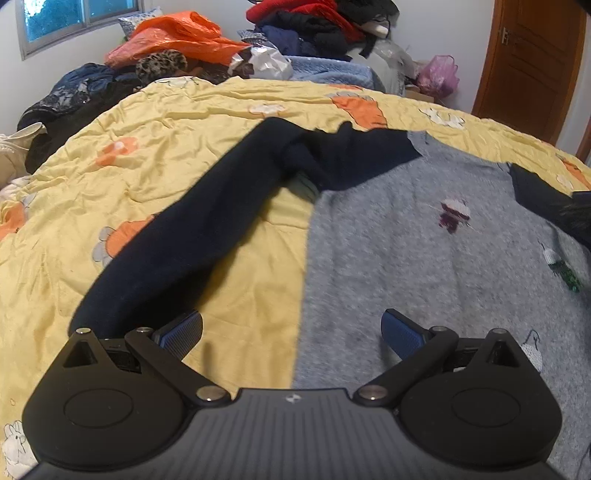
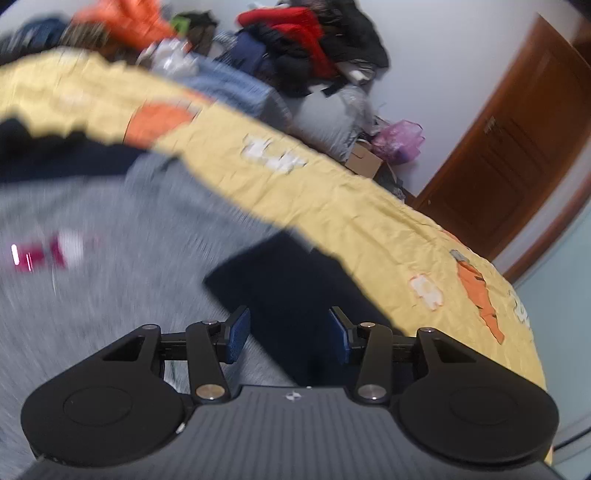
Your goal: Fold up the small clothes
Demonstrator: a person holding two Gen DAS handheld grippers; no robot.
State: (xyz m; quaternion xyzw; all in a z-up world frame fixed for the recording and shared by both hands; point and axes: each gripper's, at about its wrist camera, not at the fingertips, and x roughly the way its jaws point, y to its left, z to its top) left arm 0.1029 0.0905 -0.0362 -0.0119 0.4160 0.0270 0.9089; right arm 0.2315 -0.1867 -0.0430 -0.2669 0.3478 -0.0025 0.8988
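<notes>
The left hand-held gripper (image 1: 291,334) gaped wide and empty above the grey sweater (image 1: 424,258), while the right hand-held gripper (image 2: 288,330) stood open astride its navy sleeve (image 2: 291,288).

Sweater (image 1: 424,258) flat on bedspread (image 1: 166,122), body right of centre in left wrist view. One sleeve (image 1: 192,229) runs from shoulder down-left across bedspread, end just left of left gripper (image 1: 291,332). Other sleeve (image 2: 284,280) lies on sweater's right side, directly ahead of right gripper (image 2: 288,332), possibly between its fingers; view blurred. Clothes pile (image 1: 310,26) behind bed's far edge. Door (image 1: 535,62) far right, window (image 1: 77,18) far left.
</notes>
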